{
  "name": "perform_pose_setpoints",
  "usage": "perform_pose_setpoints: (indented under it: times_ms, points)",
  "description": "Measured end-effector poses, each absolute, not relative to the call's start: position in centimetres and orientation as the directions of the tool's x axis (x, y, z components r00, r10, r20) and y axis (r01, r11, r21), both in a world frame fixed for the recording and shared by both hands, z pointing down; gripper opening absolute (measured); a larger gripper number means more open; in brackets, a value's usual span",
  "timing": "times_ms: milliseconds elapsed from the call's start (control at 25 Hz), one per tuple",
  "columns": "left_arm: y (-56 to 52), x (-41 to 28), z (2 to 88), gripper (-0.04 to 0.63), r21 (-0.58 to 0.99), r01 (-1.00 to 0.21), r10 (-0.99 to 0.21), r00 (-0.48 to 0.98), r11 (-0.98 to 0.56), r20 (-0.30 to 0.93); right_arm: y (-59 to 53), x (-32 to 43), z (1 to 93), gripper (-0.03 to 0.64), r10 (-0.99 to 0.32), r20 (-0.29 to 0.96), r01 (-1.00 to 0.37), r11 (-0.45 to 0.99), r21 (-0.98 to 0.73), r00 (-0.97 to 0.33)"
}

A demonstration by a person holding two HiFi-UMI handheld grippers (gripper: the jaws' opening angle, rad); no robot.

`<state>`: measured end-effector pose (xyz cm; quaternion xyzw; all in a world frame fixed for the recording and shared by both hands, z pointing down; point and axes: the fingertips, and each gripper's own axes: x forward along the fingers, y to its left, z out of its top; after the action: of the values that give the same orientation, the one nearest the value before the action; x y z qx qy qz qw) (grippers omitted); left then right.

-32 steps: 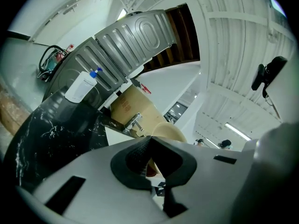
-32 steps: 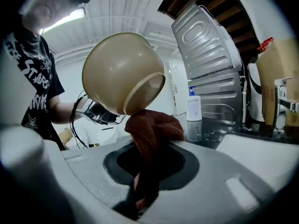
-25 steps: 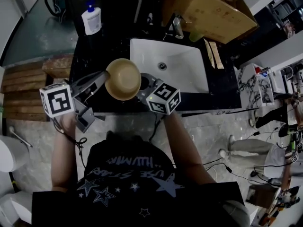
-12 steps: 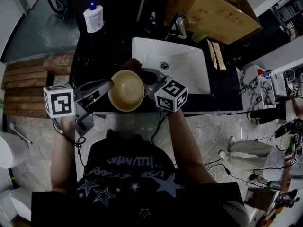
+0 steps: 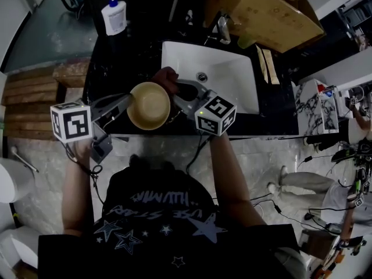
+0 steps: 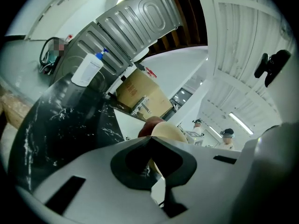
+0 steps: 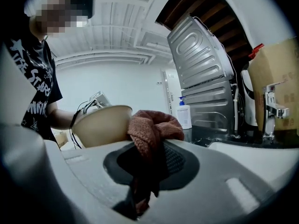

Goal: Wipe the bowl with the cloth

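A tan bowl (image 5: 149, 105) is held in the air over the black counter, just left of the sink. My left gripper (image 5: 129, 101) is shut on its left rim; in the left gripper view the bowl (image 6: 169, 133) shows edge-on between the jaws. My right gripper (image 5: 177, 89) is shut on a reddish-brown cloth (image 5: 166, 77), which presses against the bowl's far right rim. The right gripper view has the cloth (image 7: 152, 129) bunched in the jaws and touching the bowl (image 7: 100, 124) from outside.
A white sink (image 5: 210, 83) with a faucet (image 5: 224, 29) lies right of the bowl. A white pump bottle (image 5: 113, 17) stands at the counter's back left, a cardboard box (image 5: 261, 10) behind the sink. The black counter (image 5: 110, 68) ends near my body.
The bowl has shifted slightly and tipped. My right gripper swung round behind it, so the cloth now shows at the bowl's far right rim.
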<state>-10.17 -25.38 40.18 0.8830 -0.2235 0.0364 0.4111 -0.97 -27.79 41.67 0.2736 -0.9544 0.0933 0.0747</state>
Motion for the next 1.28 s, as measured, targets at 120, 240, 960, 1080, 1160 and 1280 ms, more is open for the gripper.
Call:
perform_pose_setpoints:
  times_ms: [120,240,960,1080,1160,1280]
  points:
    - [-26.2,-11.5,41.6,0.009,0.679,-0.508,-0.425,0.852,-0.53,0.306,-27.3,-0.7,41.3,0.074,-0.504,0.189,-0.531,0.837,-0.133,-0.842]
    - [-26.8,-12.1,42.8,0.009,0.67,-0.556,-0.462,0.819,-0.492,0.34,-26.7,-0.6,41.4,0.072,-0.504,0.201,-0.532,0.838,-0.122,-0.84]
    - [-28.0,-11.0,46.5,0.009,0.544,-0.732,-0.514,0.678,-0.41,0.526,-25.5,4.0,41.6,0.074,-0.59,0.218,-0.621,0.775,-0.118,-0.778]
    - [-28.1,-11.0,46.9,0.009,0.519,-0.753,-0.518,0.656,-0.404,0.549,-25.2,4.1,41.9,0.074,-0.585,0.232,-0.619,0.778,-0.111,-0.777]
    - [-28.2,-11.0,47.0,0.01,0.512,-0.763,-0.524,0.645,-0.396,0.557,-25.1,4.0,42.0,0.074,-0.579,0.242,-0.615,0.782,-0.106,-0.778]
    - [-28.3,-11.4,47.3,0.009,0.507,-0.774,-0.534,0.631,-0.379,0.563,-25.1,3.8,42.0,0.074,-0.575,0.248,-0.611,0.784,-0.106,-0.78]
